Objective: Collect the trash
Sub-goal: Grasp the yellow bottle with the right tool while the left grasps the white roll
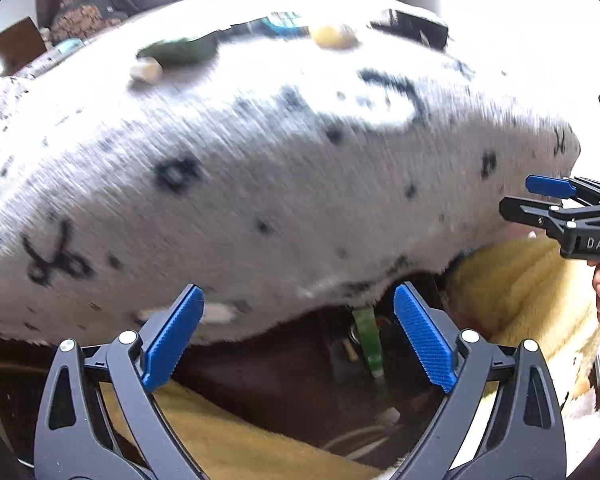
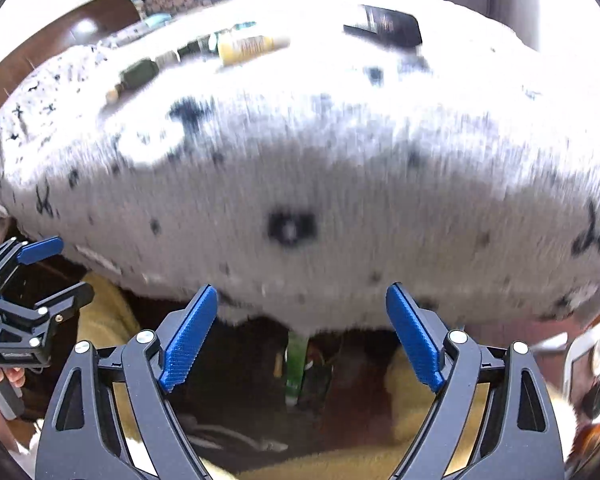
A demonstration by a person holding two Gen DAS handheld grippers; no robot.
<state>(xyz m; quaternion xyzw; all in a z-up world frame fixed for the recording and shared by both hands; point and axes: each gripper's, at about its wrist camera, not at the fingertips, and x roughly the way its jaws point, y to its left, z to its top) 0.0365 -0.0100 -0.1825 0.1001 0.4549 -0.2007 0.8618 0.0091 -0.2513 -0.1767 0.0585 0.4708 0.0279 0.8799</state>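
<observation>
Left gripper [image 1: 298,338] fingers spread wide, right gripper [image 2: 302,336] likewise, side by side

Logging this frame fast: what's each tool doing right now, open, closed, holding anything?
Left tool: open, holding nothing.
Right tool: open, holding nothing.

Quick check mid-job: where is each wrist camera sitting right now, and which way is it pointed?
Left wrist: behind the open left gripper, facing the white patterned blanket with trash at its far side; the right gripper and fingers show at right.
Right wrist: behind the open right gripper, facing the same blanket; the left gripper shows at left.
Shared: blanket, yellow bottle, black box, green strip below.
</observation>
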